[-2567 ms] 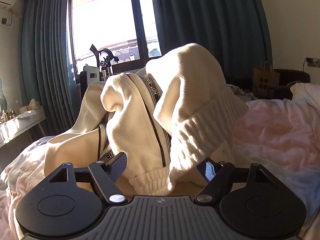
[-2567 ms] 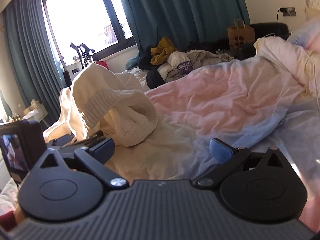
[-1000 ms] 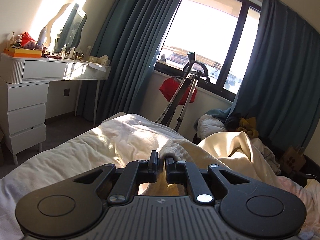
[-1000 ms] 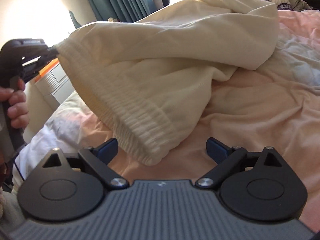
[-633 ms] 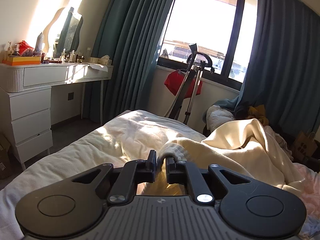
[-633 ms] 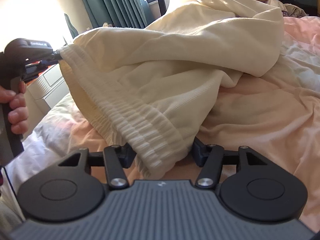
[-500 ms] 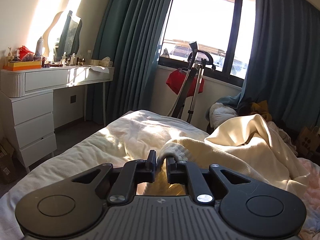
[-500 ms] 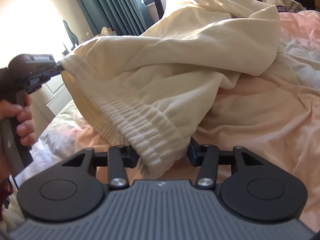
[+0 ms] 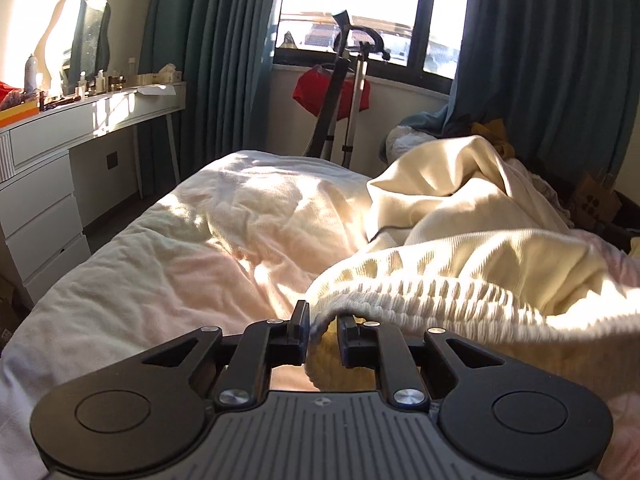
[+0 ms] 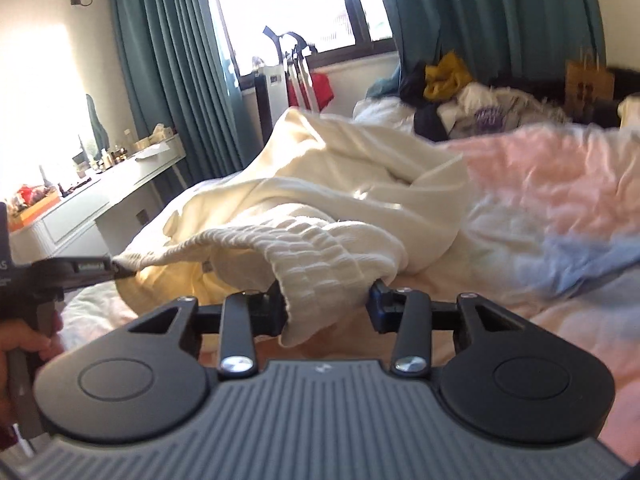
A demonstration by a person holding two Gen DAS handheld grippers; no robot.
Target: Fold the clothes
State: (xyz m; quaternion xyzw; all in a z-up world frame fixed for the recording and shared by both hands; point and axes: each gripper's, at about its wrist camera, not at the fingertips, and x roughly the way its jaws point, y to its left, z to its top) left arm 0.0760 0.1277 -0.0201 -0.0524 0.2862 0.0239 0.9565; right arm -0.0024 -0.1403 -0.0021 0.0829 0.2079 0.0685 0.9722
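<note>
Both the left gripper (image 9: 322, 322) and right gripper (image 10: 329, 305) have jaws clenched on the cream garment's (image 9: 500, 248) ribbed, elastic waistband (image 10: 320, 256).

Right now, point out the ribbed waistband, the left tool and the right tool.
ribbed waistband (image 10: 320, 248), right wrist view, on the gathered ribbing
left tool (image 9: 323, 326), left wrist view, between fingertips
right tool (image 10: 328, 306), right wrist view, between fingertips

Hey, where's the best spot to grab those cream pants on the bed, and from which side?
Grip the cream pants at the ribbed waistband, coming in from the near edge of the bed. That band is thick and faces both tools; the left tool and right tool already pinch it.
</note>
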